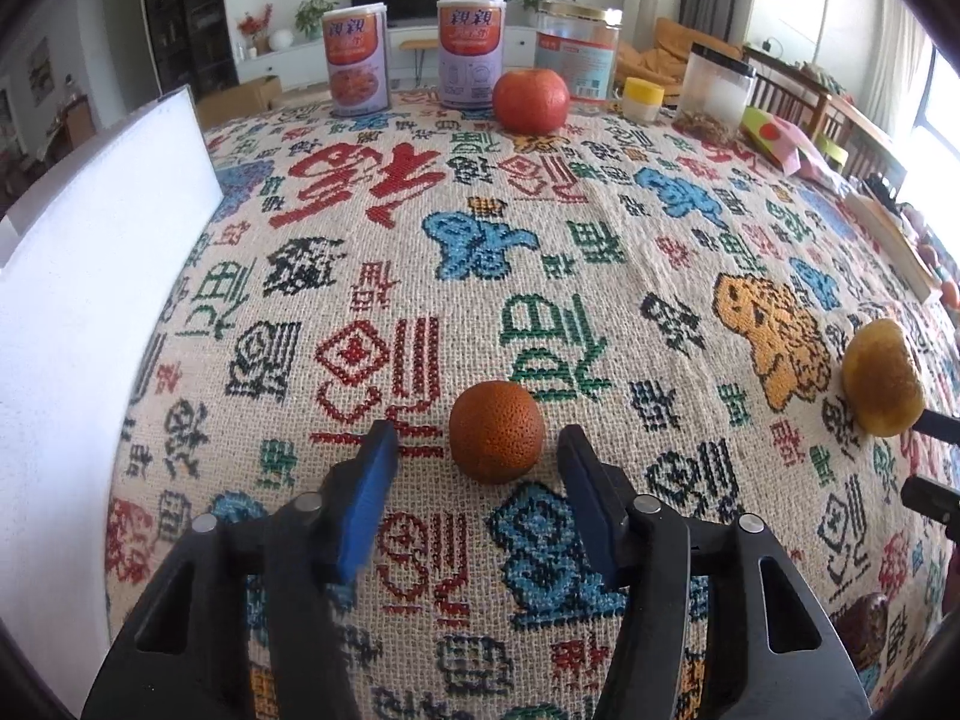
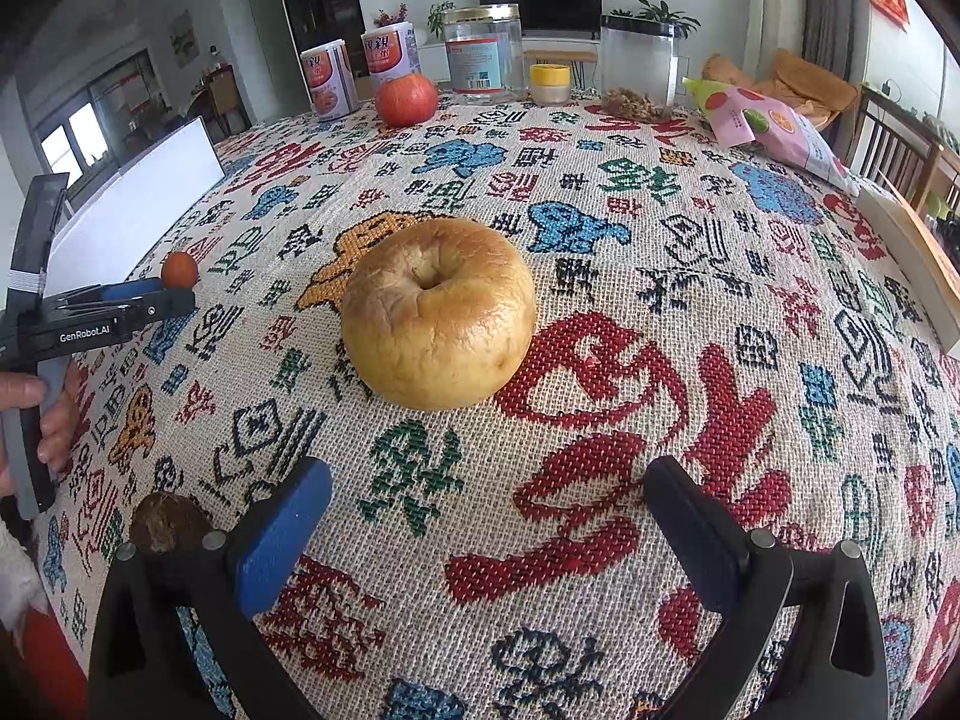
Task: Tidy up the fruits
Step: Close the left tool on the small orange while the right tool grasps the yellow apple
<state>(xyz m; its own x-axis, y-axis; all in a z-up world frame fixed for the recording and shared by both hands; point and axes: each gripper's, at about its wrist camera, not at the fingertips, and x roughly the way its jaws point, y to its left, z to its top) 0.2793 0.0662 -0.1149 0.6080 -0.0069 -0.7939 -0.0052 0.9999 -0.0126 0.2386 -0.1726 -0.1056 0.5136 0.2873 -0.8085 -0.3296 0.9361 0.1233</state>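
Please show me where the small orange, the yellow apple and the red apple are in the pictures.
small orange (image 1: 497, 432): left wrist view, middle of its rough skin.
yellow apple (image 2: 438, 315): right wrist view, front face below the stem dimple.
red apple (image 1: 531, 101): left wrist view, middle of its side.

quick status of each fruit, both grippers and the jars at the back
small orange: on cloth, between open left gripper fingers, ungripped
yellow apple: upright, ahead of open right gripper
red apple: resting at far edge
gold-lid jar: lid on
black-lid jar: lid on
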